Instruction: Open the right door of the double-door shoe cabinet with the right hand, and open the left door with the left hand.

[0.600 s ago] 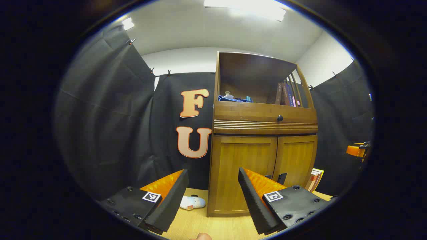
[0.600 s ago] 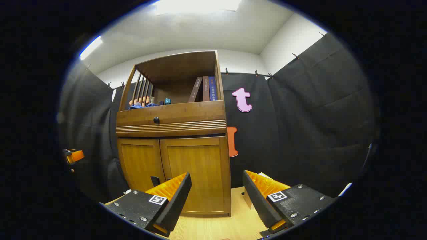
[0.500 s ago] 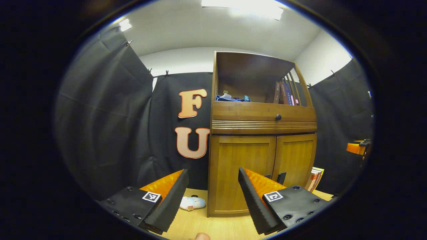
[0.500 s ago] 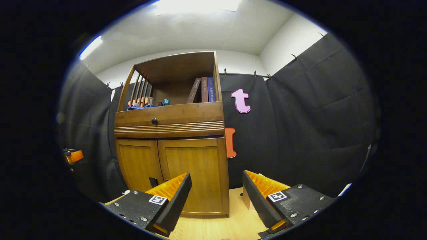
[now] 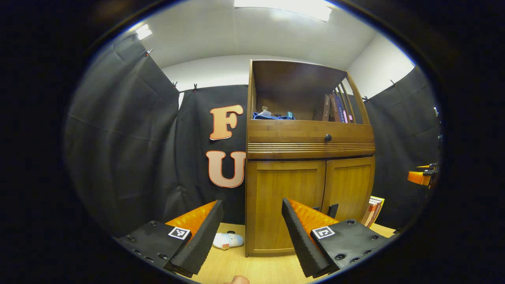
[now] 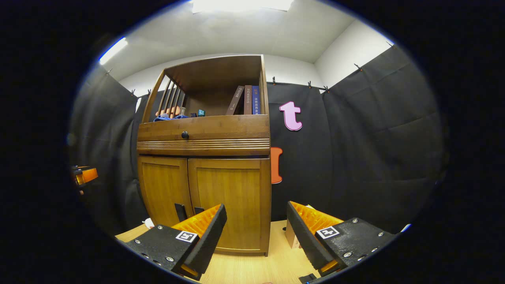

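The cabinet (image 5: 309, 157) stands on the wooden floor (image 5: 252, 268) against the black cloth wall, and both lower doors are closed. In the left gripper view the left door (image 5: 285, 205) is partly hidden behind the right finger of the left gripper (image 5: 252, 236), and only the tops of the two dark handles (image 5: 333, 210) show at the seam between the doors. In the right gripper view the right door (image 6: 229, 201) is partly covered by the left finger of the right gripper (image 6: 256, 240); the handles (image 6: 180, 212) are also cut off there by this finger.

Both grippers are released, with a wide gap between the fingers, and they hold nothing. Each one hangs in front of the cabinet, apart from the doors.

Above the doors is a drawer with a small dark knob (image 5: 328, 137). The open shelf on top holds some upright books (image 6: 245, 100) at its right side, and at its left side a blue cloth (image 5: 272, 116) with small things which are hard to make out.

On the floor left of the cabinet lies a pale soft thing (image 5: 229, 240); I cannot tell what it is. Right of the cabinet a book (image 5: 373, 211) leans, partly hidden by the cabinet. A box (image 6: 291, 236) on the floor is mostly covered by the right gripper's finger.

At the far right edge of the left gripper view a small part of the other gripper shows, too small to read.
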Available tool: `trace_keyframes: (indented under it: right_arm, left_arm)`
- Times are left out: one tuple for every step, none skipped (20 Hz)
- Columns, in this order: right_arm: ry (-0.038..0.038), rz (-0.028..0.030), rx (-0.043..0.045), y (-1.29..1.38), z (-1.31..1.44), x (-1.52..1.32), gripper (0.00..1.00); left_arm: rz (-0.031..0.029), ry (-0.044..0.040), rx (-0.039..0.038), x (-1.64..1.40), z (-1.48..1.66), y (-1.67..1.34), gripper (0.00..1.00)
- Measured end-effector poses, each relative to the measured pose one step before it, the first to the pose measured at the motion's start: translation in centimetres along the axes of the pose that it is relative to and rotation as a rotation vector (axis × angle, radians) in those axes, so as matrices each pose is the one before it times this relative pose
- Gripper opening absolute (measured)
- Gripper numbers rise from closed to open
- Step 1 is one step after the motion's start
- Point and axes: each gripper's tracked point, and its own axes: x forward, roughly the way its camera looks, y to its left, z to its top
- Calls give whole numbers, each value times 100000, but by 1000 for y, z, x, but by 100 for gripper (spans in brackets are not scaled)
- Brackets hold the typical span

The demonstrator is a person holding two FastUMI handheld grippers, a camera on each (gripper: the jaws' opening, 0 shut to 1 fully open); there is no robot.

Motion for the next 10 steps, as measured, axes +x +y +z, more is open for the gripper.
trace_keyframes:
  right_arm:
    - [-564,597,549,179,164,-184,94]
    - [-370,434,610,119,57,-216,94]
    - [-453,329,40,49,93,-176,94]
    - [-196,-76,-611,-135,-59,-125,94]
    - [132,-468,-685,-186,-194,-94,94]
    - [89,-292,-404,110,-126,102,94]
    - [425,-108,-225,151,-287,77,94]
    - [462,48,-212,162,-323,-17,94]
    - [426,89,-233,268,-391,84,94]
    - [430,206,-184,348,-370,186,94]
  left_arm:
    - [235,-350,-179,-81,158,104,96]
    - [315,-327,108,-78,14,2,94]
    - [444,-308,277,-103,104,185,99]
    - [71,-213,196,-17,23,-25,94]
    - [-254,-91,-175,-37,20,-87,94]
    - [-352,-133,-470,-105,-63,-36,94]
    - [-422,20,-488,-68,-38,-69,94]
    - [-270,70,-466,32,-100,9,94]
    - [-220,144,-386,-50,-191,27,99]
    - [-245,184,-268,9,-206,36,99]
